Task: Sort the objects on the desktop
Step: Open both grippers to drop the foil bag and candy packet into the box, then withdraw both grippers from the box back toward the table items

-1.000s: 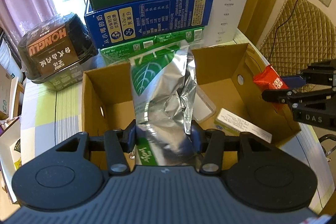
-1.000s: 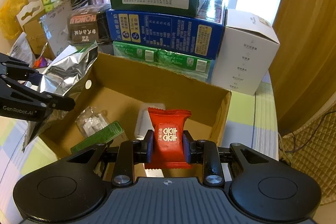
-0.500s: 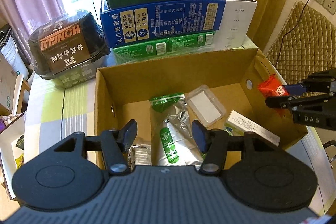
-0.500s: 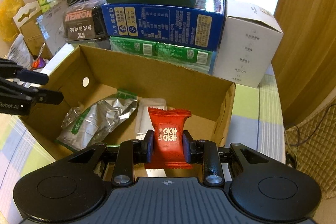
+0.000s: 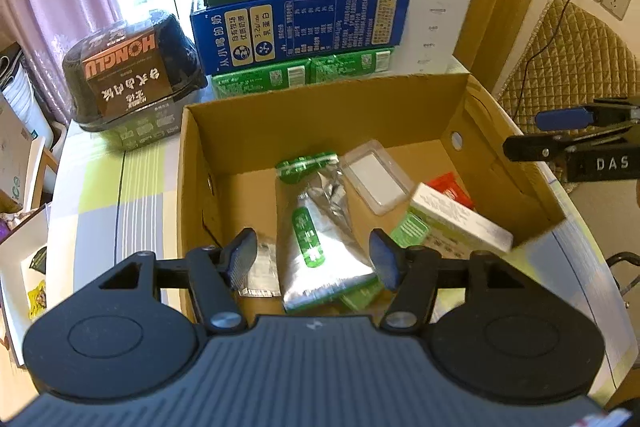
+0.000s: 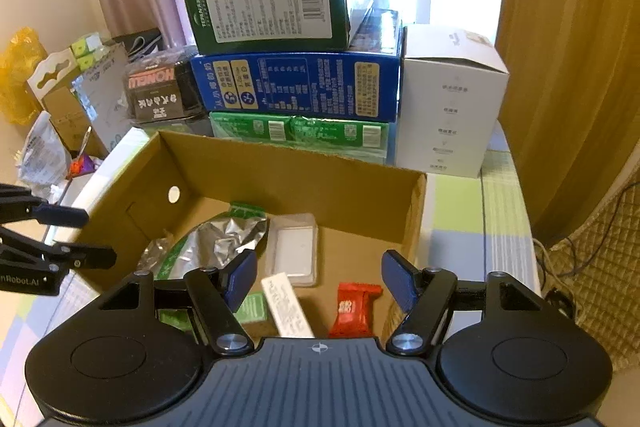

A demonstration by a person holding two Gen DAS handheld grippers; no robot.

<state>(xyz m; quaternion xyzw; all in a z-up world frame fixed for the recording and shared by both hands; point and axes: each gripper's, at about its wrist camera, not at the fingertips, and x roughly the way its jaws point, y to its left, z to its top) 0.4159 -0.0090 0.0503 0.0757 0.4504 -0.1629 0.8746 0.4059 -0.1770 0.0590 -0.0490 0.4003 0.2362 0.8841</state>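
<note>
Since a second ago: red candy packet (image 6: 354, 309) out of the right gripper (image 6: 316, 277) and down on the floor of the cardboard box (image 6: 300, 167), near the box's right wall; silver foil pouch (image 5: 320, 227) out of the left gripper (image 5: 312, 259) and flat on the box floor too. Both grippers now spread wide, holding nothing, poised above the near edge of the box.

Inside the box, from the left wrist view: foil pouch lengthwise down the middle, its green zip end toward the far wall; clear plastic blister case (image 5: 378, 177) just beside the pouch's far end, toward the right wall; white and green carton (image 5: 456, 223) tilted against the near right corner, partly covering the red packet (image 5: 450, 189); a small clear wrapper (image 5: 260, 269) by the near left corner, half hidden behind the left finger.

Behind the far wall of the box, on the tabletop: green pack (image 6: 300, 133) at the bottom, blue milk carton (image 6: 296, 87) on it, dark green carton (image 6: 266, 3) on top. White box (image 6: 450, 103) to the right of that stack, black HONGLU package (image 5: 132, 75) to its left, toward the table's far left corner.

Right gripper seen in the left wrist view at the right edge (image 5: 560, 135), outside the box's right wall; left gripper in the right wrist view at the left edge (image 6: 88, 235), beside the left wall.
</note>
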